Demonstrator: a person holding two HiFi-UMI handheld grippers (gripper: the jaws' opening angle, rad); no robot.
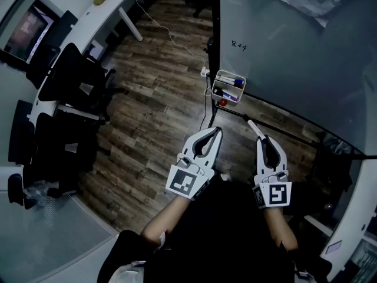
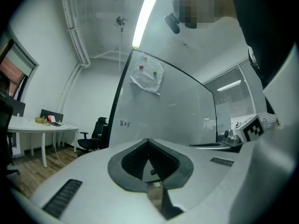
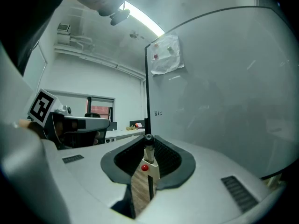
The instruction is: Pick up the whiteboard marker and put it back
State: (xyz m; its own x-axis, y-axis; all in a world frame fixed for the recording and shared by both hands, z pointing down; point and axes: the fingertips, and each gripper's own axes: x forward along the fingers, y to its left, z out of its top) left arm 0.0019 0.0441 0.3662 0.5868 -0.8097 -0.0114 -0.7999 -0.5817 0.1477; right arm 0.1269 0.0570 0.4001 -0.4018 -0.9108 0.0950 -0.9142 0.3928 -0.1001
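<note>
Right now my left gripper point(image 1: 215, 133) is closed on nothing (just idling). The right gripper point(image 1: 265, 140) pinches the marker point(image 1: 253, 126) at its tips. I judge this the return step. Next I'd reach ahead to the tray point(image 1: 219, 73) at the whiteboard's point(image 1: 294, 52) edge, line up, then release.

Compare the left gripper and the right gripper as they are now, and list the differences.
Load: the right gripper clamps a whiteboard marker that juts past its tips, while the left gripper is shut on nothing.
Pose: in the head view the left gripper slants rightward, the right gripper slightly leftward.
Shared: both are white, have their jaws together, and aim toward the marker tray.
</note>
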